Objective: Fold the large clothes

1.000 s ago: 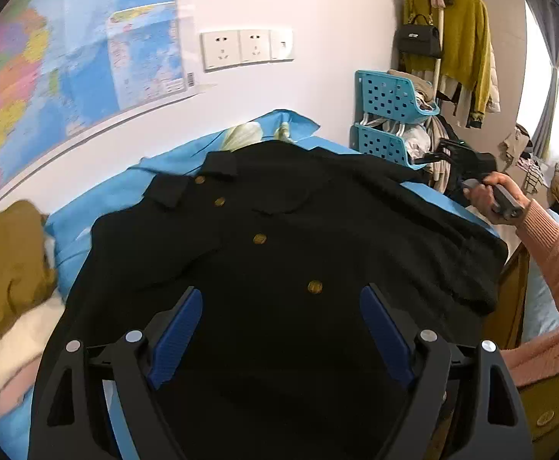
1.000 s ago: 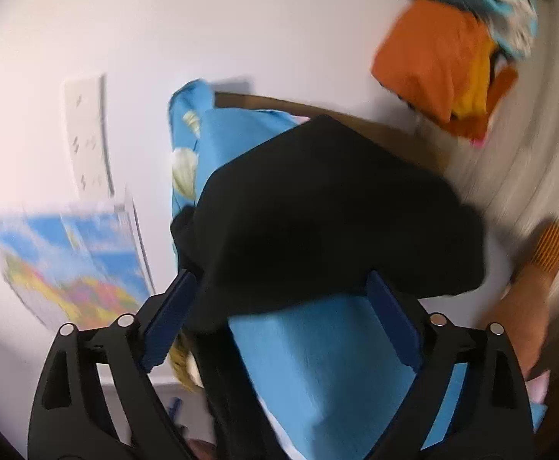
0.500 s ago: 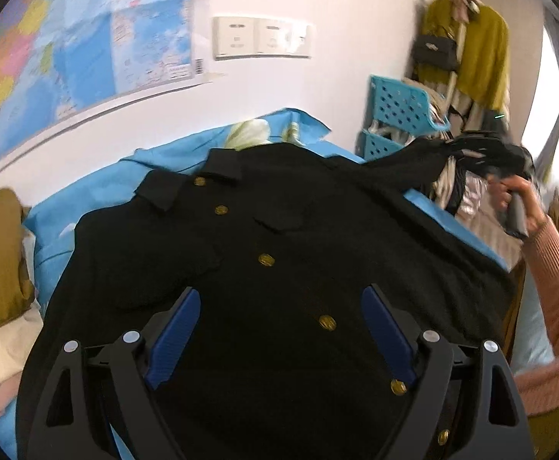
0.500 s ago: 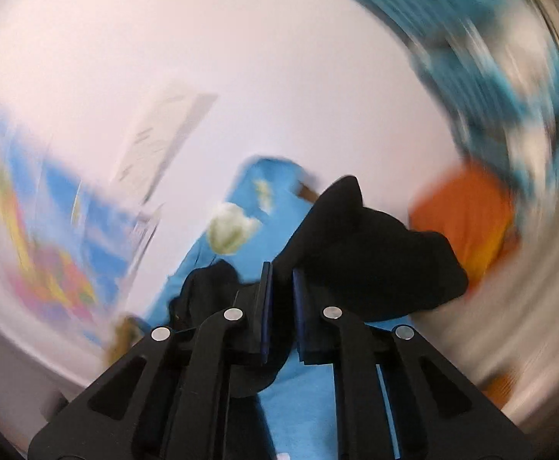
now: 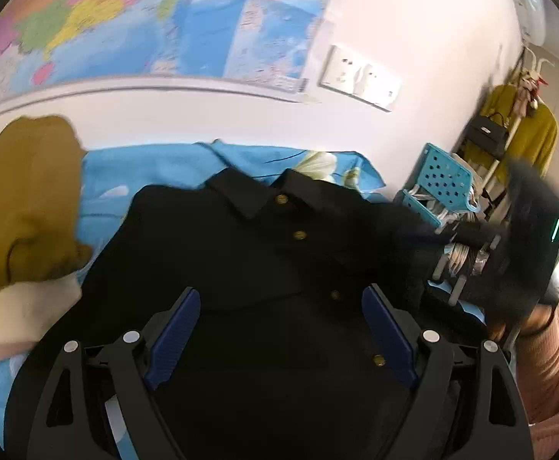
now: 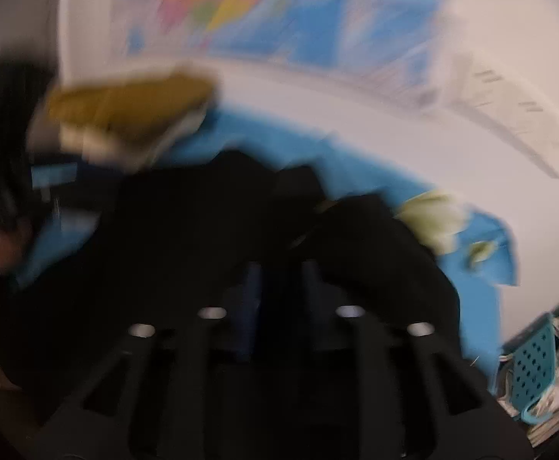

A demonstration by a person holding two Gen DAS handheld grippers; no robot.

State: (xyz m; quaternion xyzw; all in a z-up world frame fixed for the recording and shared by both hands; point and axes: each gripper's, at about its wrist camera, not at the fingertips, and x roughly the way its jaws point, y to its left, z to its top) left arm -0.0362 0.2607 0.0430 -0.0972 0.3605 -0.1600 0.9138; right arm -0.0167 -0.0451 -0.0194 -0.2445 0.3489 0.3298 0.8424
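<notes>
Left wrist view: the black buttoned shirt (image 5: 264, 268) lies flat on the blue bed sheet (image 5: 156, 168), collar toward the upper centre, button line running down to the lower right. The left gripper (image 5: 281, 329) hangs wide open above its hem, holding nothing. At right, the right gripper (image 6: 279, 291), nearly closed, pinches the sleeve.

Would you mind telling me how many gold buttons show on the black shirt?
4 on the shirt: one by the collar, one below it, one mid-placket, one lowest. Others may be hidden lower down.
</notes>
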